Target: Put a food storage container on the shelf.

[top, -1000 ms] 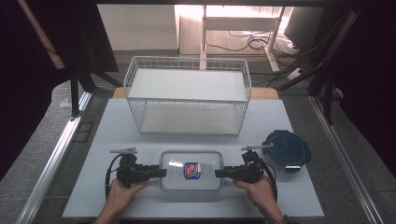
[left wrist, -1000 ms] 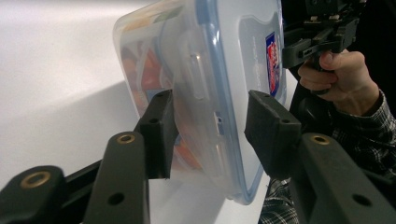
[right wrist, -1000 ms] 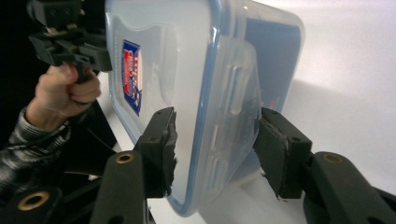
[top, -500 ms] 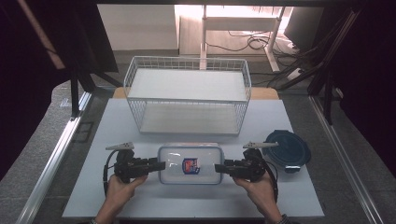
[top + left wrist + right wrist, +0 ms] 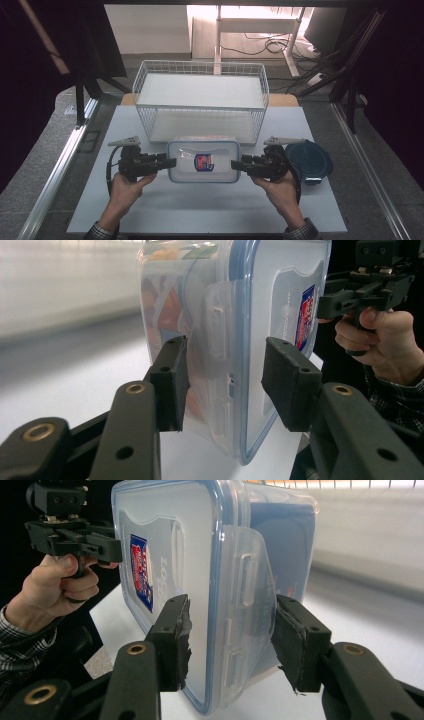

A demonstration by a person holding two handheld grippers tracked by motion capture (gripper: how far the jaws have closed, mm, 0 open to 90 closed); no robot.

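The left hand-held gripper (image 5: 167, 162) is pinching the left end of the lidded plastic food container (image 5: 203, 160); the container is hanging level over the bench (image 5: 210, 210), long axis running between both hands, just before the wire basket (image 5: 200, 95); the right hand-held gripper (image 5: 237, 164) is pinching its right end.

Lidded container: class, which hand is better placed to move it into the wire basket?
Neither alone: the left gripper and right gripper clamp opposite ends of the container, level, directly before the basket. Use both.
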